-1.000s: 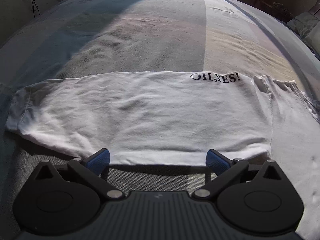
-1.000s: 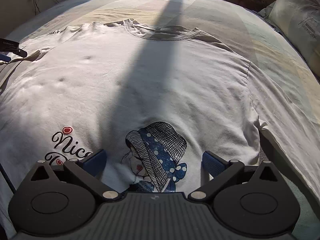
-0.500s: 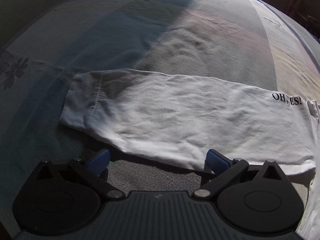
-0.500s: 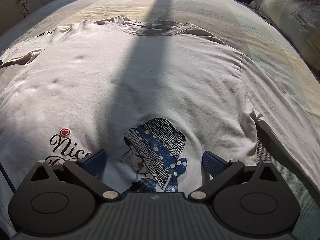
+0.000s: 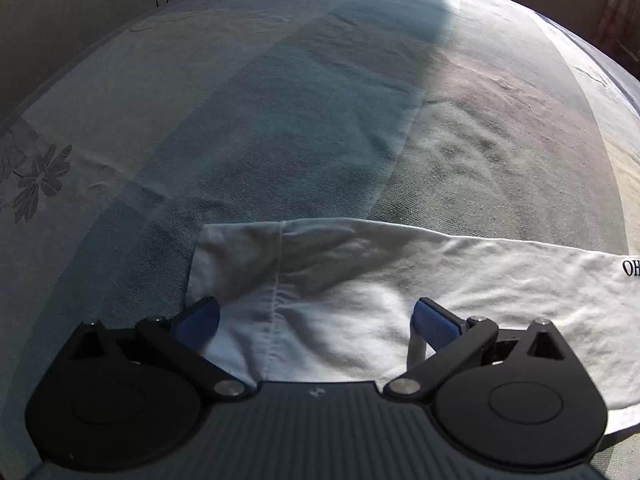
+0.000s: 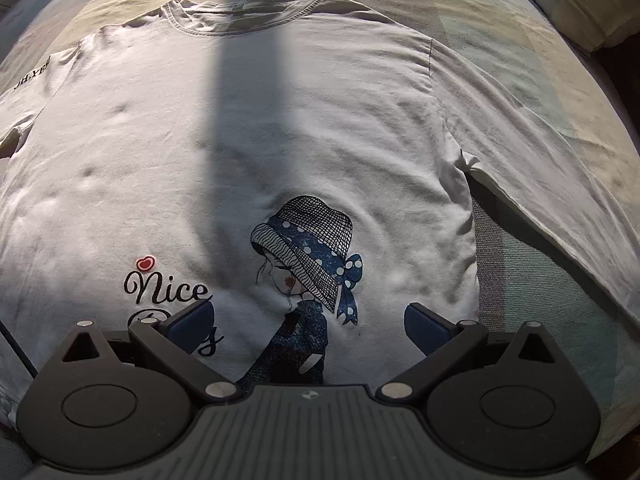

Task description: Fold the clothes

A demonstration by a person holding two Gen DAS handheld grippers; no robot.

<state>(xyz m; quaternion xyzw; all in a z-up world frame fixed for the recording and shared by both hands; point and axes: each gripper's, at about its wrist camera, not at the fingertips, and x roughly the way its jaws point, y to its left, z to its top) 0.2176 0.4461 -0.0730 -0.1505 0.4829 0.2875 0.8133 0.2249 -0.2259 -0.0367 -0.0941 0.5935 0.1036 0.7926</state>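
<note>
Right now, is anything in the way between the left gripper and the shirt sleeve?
No, nothing visible is. The left gripper is open right over the white sleeve, near its cuff. Only bare bedsheet lies beyond it.

Both hand-held grippers (image 5: 316, 314) (image 6: 308, 320) wide apart-fingered.

L gripper (image 5: 316, 316) jaws wide apart over white sleeve (image 5: 360, 280) cuff end, lying flat on bedsheet (image 5: 280, 120).
</note>
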